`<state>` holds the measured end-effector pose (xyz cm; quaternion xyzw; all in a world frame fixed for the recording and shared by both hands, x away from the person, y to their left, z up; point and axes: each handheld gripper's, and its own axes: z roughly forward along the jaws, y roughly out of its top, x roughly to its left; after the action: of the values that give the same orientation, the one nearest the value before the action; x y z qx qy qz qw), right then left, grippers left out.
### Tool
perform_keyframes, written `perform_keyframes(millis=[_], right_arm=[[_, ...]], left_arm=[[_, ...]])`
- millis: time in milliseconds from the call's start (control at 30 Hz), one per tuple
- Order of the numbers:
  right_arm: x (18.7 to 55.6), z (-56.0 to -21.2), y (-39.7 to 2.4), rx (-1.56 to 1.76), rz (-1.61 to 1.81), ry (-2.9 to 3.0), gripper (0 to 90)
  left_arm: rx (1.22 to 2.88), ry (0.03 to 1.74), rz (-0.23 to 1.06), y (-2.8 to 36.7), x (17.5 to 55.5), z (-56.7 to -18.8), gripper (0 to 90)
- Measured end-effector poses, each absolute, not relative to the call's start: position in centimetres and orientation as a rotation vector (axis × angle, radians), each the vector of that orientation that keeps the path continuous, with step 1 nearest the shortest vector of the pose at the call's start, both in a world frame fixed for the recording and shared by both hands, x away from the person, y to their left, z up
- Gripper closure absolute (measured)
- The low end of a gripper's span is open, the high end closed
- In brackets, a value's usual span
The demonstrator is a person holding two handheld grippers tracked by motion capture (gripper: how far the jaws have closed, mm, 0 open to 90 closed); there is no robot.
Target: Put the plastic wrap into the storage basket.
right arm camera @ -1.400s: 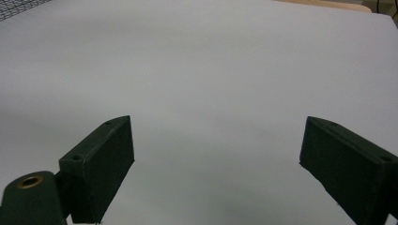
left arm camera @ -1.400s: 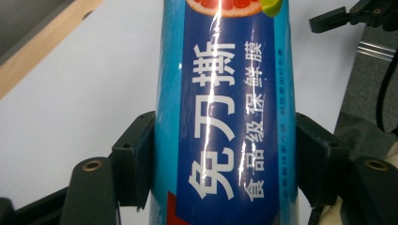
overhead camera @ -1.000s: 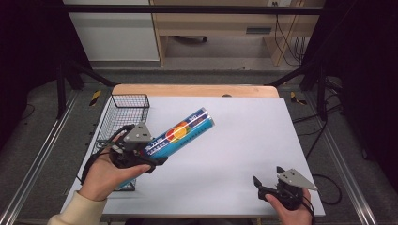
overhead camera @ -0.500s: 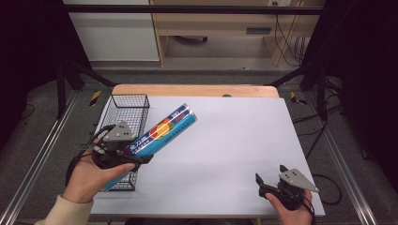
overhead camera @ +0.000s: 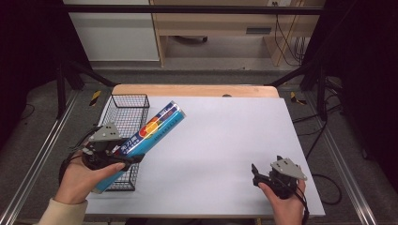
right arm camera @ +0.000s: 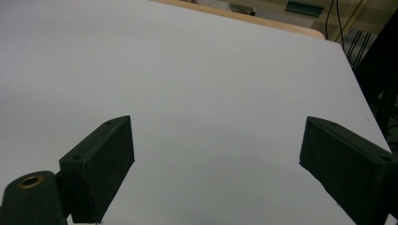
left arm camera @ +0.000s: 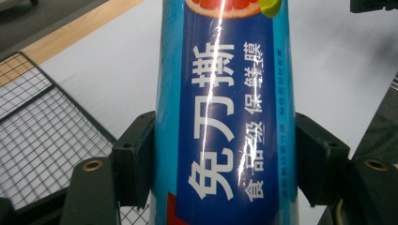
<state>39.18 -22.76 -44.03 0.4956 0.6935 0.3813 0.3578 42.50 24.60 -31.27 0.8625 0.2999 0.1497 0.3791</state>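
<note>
Left tool (overhead camera: 123, 157) grips the blue roll (overhead camera: 150, 133) near its lower end, both pads pressed on its sides, the roll slanting up over the wire basket (overhead camera: 126, 112) at the surface's (overhead camera: 225, 140) left edge. Picking up looks done; lowering the roll into the basket and letting go seems to remain. Right tool (overhead camera: 256, 172) rests open and empty near the front right. Against the earlier frames, the roll has travelled left, from over the bare surface to above the basket.
</note>
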Motion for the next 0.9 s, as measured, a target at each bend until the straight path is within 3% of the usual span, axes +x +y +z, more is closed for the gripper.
perform_keyframes(millis=[200,900], right_arm=[[40.4,-43.7,-21.8,1.253,1.009,1.753,11.3],[38.4,-44.1,-22.8,1.269,1.051,1.745,11.8]], left_arm=[[2.207,0.815,0.403,25.5,42.1,-31.4,32.1],[2.191,0.911,0.448,26.5,41.0,-31.4,32.1]])
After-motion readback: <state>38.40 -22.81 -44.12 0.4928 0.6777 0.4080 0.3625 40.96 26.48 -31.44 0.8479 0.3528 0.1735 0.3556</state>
